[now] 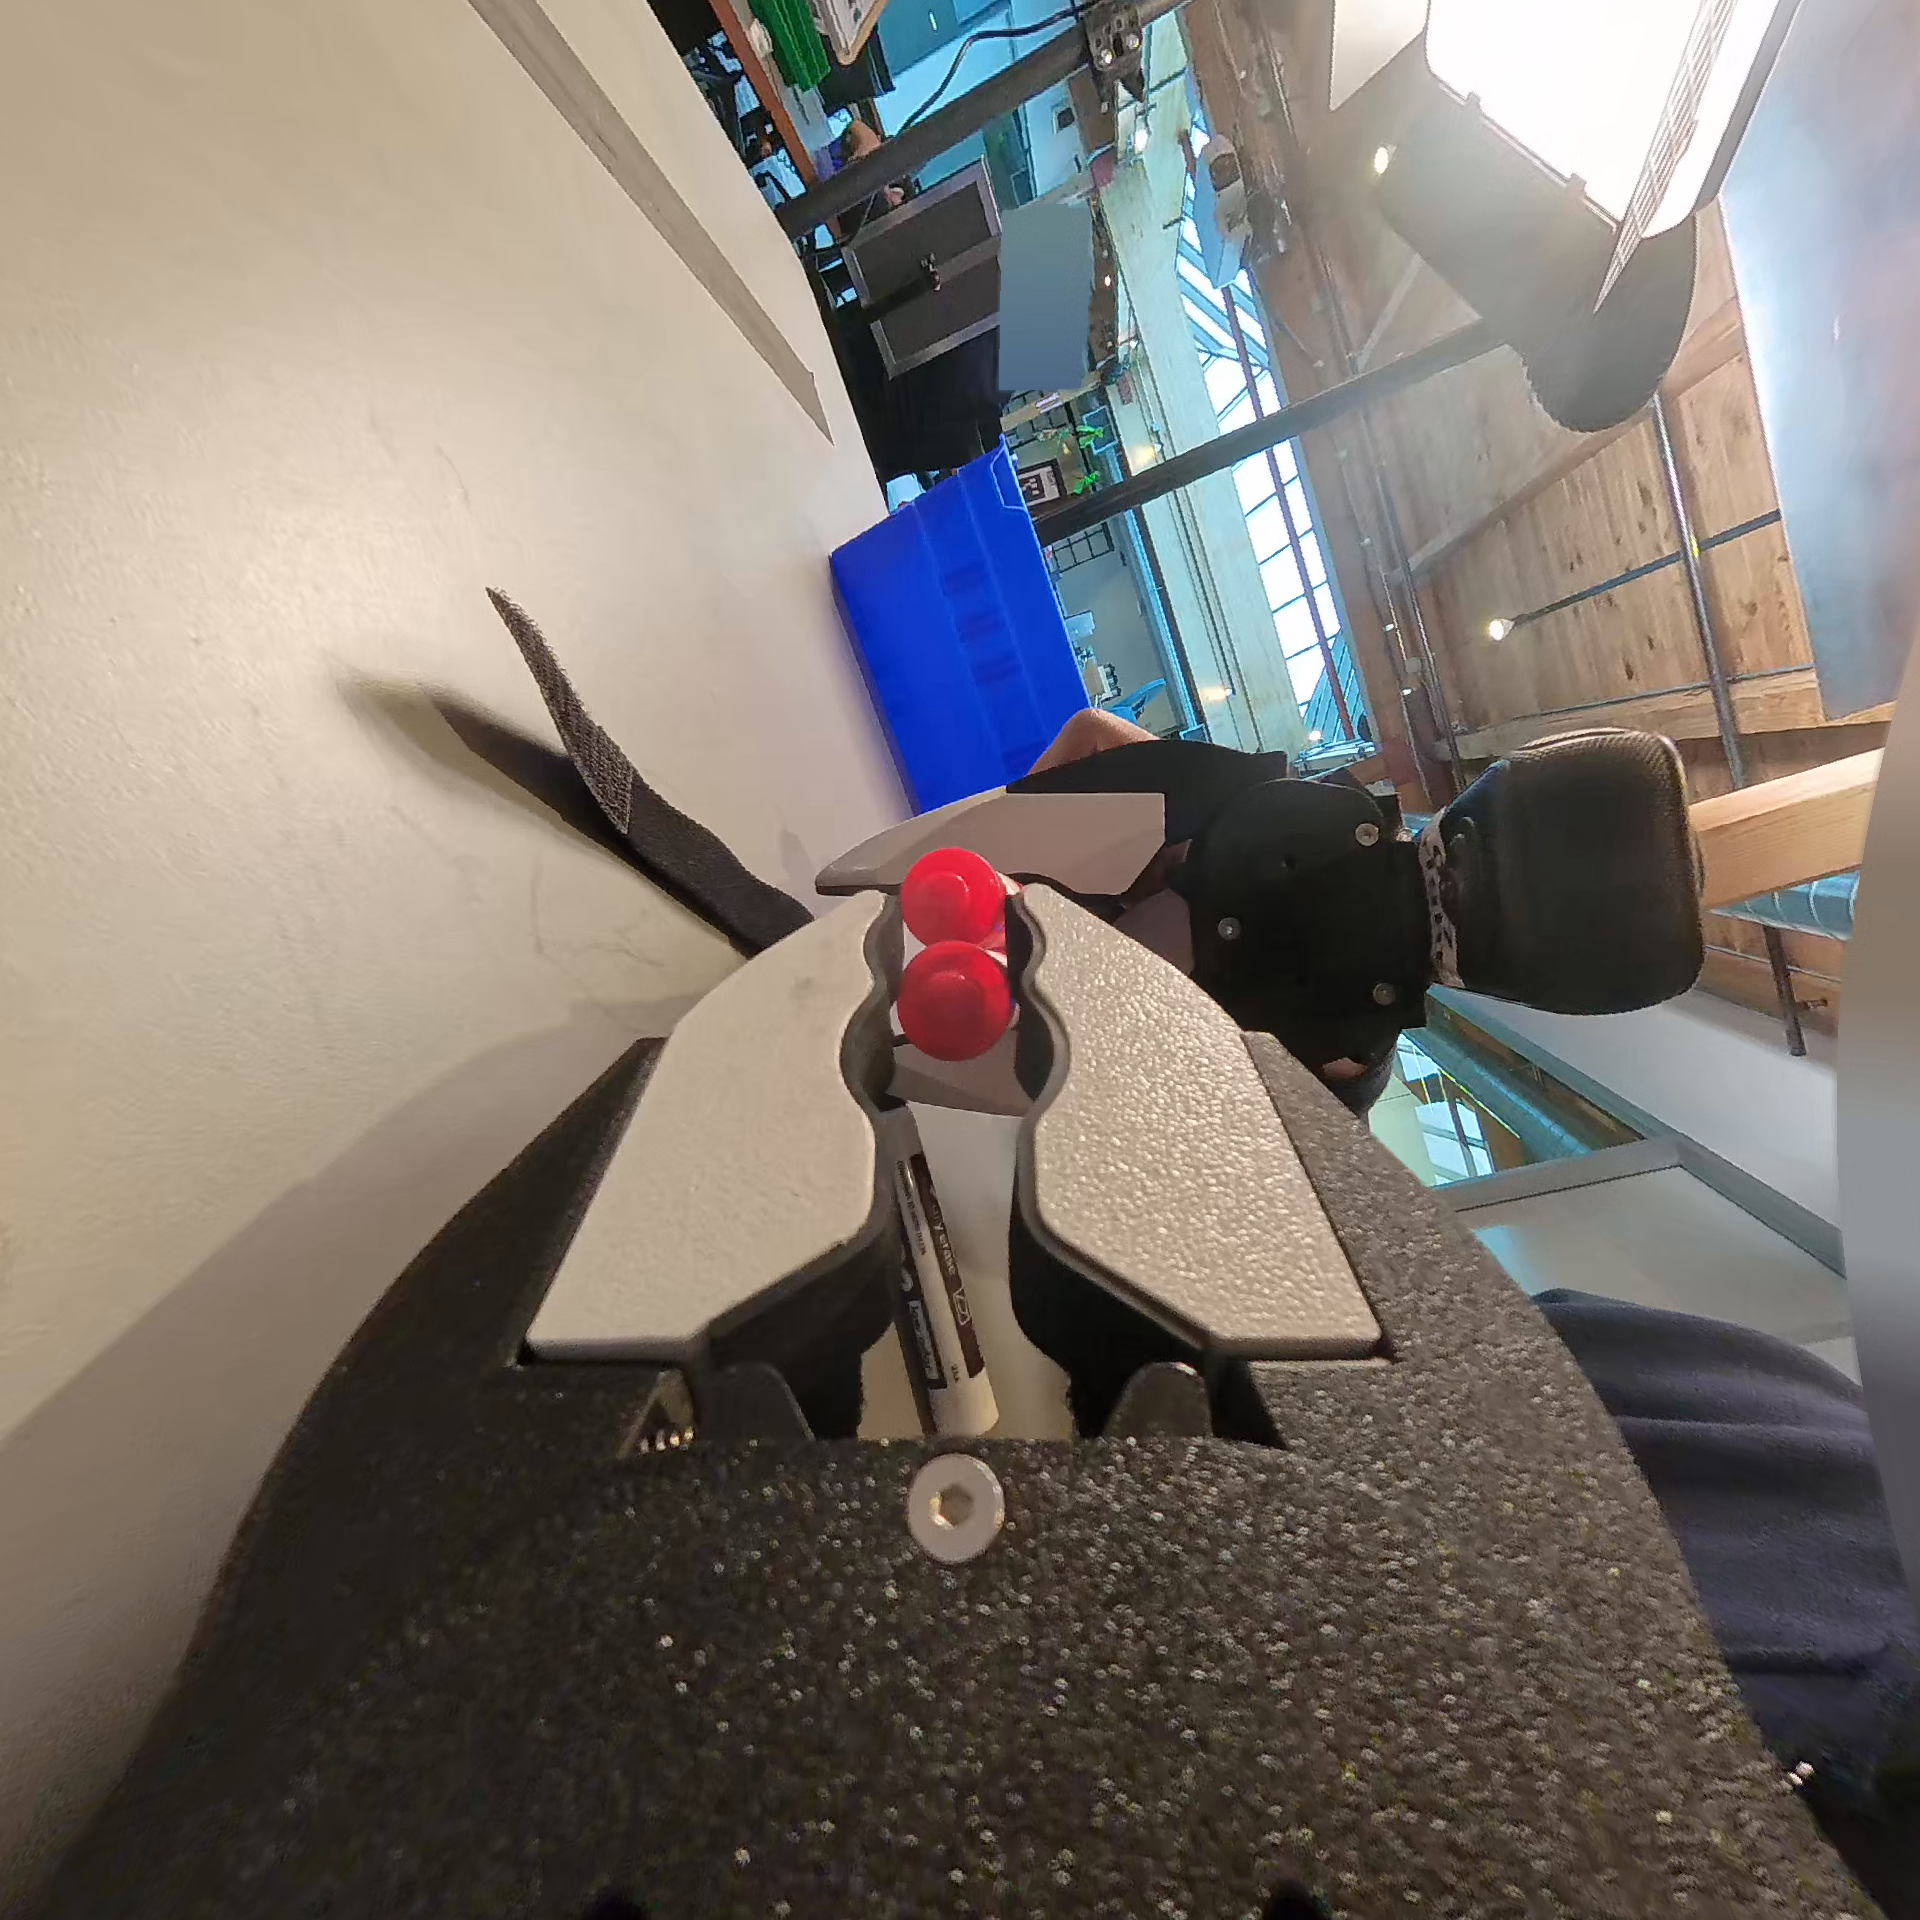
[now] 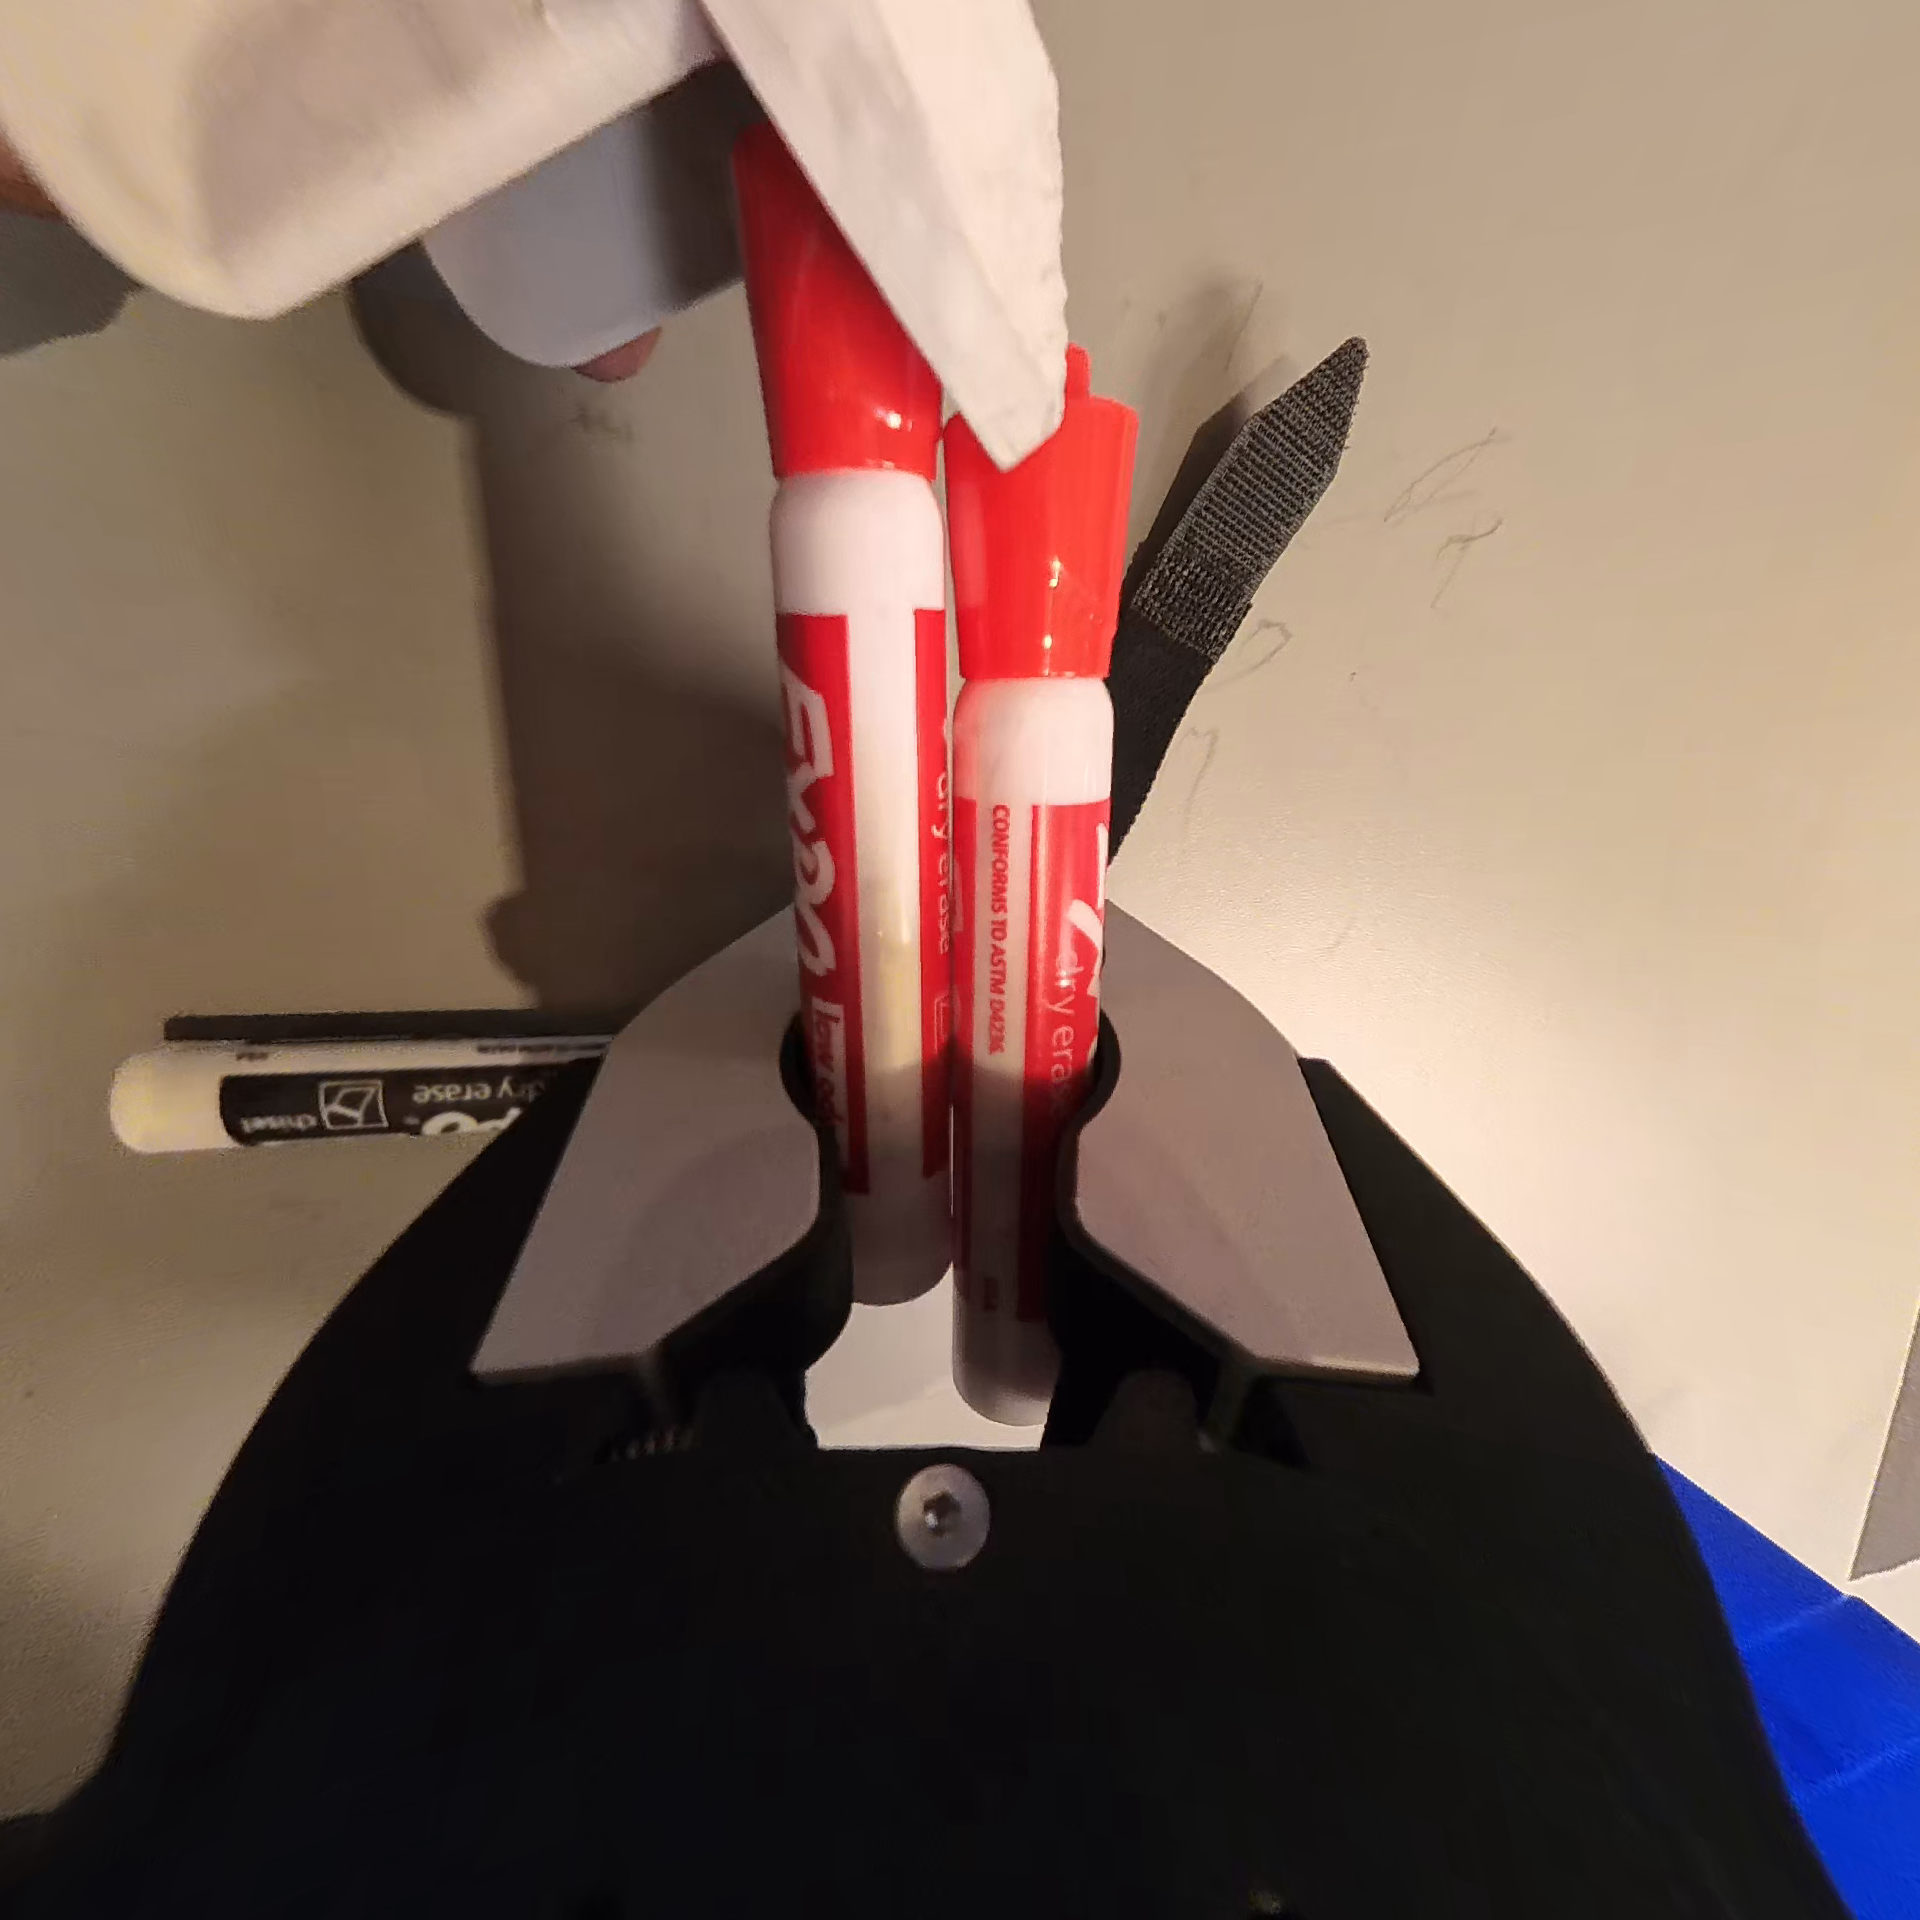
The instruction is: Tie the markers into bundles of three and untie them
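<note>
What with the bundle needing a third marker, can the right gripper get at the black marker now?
Probably not: the right gripper is shut on two red markers, so its jaws are full. The black marker lies on the table beside it, likely reachable once it lets go.

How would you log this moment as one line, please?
left claw: shut on red markers, caps | right claw: shut on same pair, barrels | black marker: loose on table | strap: unfastened

Each hand-held gripper, left (image 1: 951,977) and right (image 2: 951,1070), has a black, coarse-grained body, two grey fingers (image 1: 748,1122) with wavy inner edges, and one silver hex-socket screw (image 1: 954,1509) centred behind them.
</note>
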{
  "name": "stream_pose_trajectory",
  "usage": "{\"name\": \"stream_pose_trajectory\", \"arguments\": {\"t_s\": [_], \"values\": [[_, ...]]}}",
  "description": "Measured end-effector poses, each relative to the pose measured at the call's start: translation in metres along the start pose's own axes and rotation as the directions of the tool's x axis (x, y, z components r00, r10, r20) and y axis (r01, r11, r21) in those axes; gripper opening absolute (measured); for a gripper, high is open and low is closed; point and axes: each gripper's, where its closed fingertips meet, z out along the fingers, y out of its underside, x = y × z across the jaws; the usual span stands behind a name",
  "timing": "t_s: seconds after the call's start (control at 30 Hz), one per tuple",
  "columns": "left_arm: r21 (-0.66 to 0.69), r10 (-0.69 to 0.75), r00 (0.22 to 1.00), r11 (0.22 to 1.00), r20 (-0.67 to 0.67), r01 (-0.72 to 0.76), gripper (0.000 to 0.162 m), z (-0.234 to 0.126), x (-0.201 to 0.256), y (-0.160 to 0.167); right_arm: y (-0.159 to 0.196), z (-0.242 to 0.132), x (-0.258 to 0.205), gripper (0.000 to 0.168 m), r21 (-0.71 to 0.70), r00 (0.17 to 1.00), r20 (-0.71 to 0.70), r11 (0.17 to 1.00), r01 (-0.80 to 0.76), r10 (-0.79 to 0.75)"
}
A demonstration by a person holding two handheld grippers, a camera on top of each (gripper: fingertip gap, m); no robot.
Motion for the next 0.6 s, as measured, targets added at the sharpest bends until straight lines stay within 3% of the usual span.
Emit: {"name": "stream_pose_trajectory", "arguments": {"t_s": [0.53,0.6], "values": [[0.003,-0.027,1.000,1.000,-0.002,0.027,0.019,0.0028,0.0006,0.0040,-0.0004,0.0005,-0.0026,0.043,-0.005,1.000,0.010,1.000,0.003,-0.003],[-0.016,-0.041,0.999,0.999,-0.012,0.041,0.026,0.0013,0.0021,0.0026,0.0006,-0.0003,-0.0001,0.043,-0.006,1.000,0.003,1.000,-0.007,0.007]]}}
